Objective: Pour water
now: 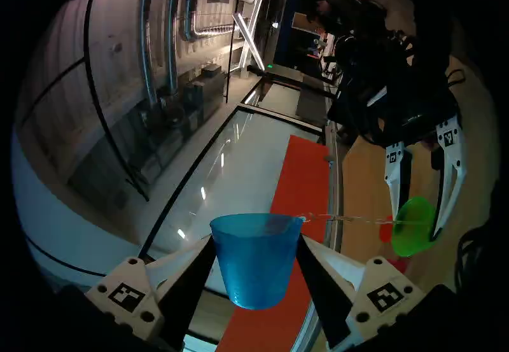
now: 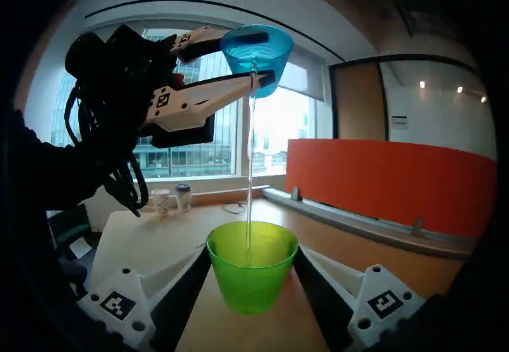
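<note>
My left gripper (image 1: 256, 260) is shut on a translucent blue cup (image 1: 256, 260), tipped on its side. In the right gripper view that blue cup (image 2: 257, 48) is held high and tilted, and a thin stream of water (image 2: 250, 174) falls from its rim into a green cup (image 2: 252, 272) below. My right gripper (image 2: 252, 275) is shut on the green cup, which stays upright over the wooden table (image 2: 159, 244). The left gripper view shows the green cup (image 1: 413, 225) between the right gripper's white fingers (image 1: 397, 180), with the water (image 1: 347, 219) reaching it.
Two paper cups (image 2: 172, 200) stand at the table's far edge by the window. An orange partition (image 2: 394, 180) runs along the table's right side. A person's dark sleeve and cables (image 2: 102, 142) hang at the left behind the left gripper.
</note>
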Tool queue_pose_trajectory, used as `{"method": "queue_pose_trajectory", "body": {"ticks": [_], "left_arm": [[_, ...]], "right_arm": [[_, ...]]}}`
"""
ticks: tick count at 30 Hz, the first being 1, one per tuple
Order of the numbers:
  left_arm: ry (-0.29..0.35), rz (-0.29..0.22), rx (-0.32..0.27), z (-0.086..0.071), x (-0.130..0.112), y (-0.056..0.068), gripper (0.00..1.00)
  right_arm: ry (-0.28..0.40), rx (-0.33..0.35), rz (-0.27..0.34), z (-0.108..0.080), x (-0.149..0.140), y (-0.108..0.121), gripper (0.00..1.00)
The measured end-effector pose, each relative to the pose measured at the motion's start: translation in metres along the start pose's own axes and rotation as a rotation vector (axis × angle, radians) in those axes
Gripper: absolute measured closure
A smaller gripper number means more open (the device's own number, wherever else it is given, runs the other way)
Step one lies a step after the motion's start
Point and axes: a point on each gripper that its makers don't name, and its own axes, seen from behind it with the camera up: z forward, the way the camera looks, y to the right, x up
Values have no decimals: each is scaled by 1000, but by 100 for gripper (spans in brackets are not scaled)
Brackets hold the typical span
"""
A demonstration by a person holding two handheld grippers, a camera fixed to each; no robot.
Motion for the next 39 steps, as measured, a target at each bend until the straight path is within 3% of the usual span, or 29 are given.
{"method": "queue_pose_trajectory", "body": {"ticks": [20, 39], "left_arm": [[3, 75, 9, 2, 2, 1, 15], [5, 178, 16, 5, 7, -2, 15]], "right_arm": [[4, -3, -7, 1, 3, 1, 10], [6, -9, -8, 0, 2, 2, 9]]}}
